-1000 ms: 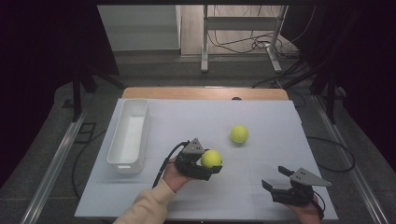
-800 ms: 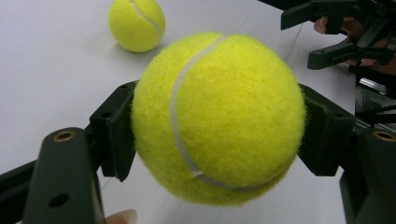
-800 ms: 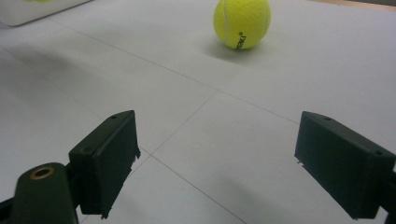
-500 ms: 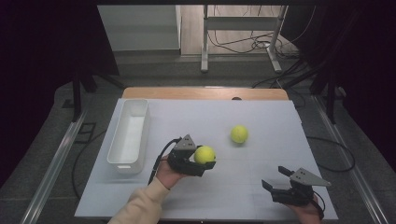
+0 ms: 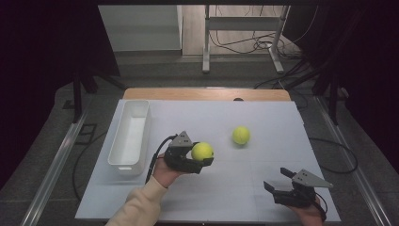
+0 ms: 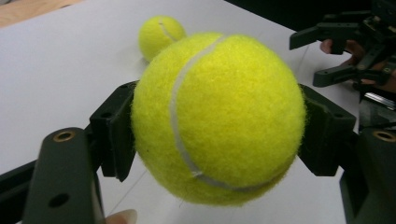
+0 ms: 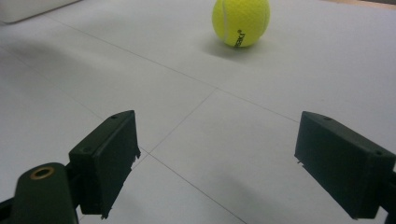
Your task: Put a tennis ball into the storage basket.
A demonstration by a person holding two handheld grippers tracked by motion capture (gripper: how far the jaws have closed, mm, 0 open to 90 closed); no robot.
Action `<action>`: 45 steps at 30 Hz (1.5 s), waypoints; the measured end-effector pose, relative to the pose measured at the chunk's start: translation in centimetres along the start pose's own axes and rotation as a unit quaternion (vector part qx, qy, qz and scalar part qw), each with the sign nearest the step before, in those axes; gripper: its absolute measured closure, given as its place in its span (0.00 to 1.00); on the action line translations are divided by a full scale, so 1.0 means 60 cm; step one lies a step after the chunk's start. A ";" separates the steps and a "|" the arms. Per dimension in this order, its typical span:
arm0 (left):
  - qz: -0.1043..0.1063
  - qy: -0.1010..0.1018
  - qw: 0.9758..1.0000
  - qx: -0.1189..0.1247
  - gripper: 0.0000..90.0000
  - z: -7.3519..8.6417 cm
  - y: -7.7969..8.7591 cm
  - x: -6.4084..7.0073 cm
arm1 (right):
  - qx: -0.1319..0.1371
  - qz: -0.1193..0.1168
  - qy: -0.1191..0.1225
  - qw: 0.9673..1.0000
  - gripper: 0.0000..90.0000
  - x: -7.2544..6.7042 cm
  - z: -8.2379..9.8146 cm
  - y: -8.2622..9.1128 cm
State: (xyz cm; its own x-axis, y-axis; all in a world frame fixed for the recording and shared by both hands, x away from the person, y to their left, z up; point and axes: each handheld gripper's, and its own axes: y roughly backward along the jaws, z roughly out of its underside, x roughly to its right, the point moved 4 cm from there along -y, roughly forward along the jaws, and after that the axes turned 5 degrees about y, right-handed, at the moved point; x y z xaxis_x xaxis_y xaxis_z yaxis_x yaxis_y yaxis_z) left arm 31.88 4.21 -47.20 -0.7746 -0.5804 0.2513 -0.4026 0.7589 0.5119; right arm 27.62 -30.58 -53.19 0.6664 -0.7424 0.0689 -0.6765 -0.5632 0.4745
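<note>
Left gripper pinching ball mid-table, bin off to its left by the left edge; right gripper jaws spread, empty, near front-right corner, second ball ahead of it

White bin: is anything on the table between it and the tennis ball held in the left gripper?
Nothing visible. The left gripper holds the tennis ball beside the white bin, with bare mat between; the second tennis ball lies on the far side.
</note>
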 end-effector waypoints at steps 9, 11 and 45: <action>-0.010 0.010 1.000 0.015 0.29 -0.008 0.020 -0.016 | 0.001 0.000 -0.003 1.000 0.15 0.000 0.000 0.000; -0.010 0.010 1.000 0.016 0.29 -0.009 0.023 -0.018 | 0.001 0.000 -0.003 1.000 0.15 0.000 0.000 0.000; -0.069 0.037 0.995 0.055 0.29 -0.049 0.099 -0.083 | 0.005 0.000 0.003 1.000 0.15 -0.002 -0.004 0.001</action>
State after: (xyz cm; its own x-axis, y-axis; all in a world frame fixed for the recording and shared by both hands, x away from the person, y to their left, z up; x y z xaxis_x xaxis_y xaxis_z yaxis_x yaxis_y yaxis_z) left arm 34.77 10.77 -43.00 -0.6723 -0.6982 0.2460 -0.5570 0.6960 0.4531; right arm 27.60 -30.46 -52.95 0.6676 -0.7408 0.0741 -0.6802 -0.5665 0.4652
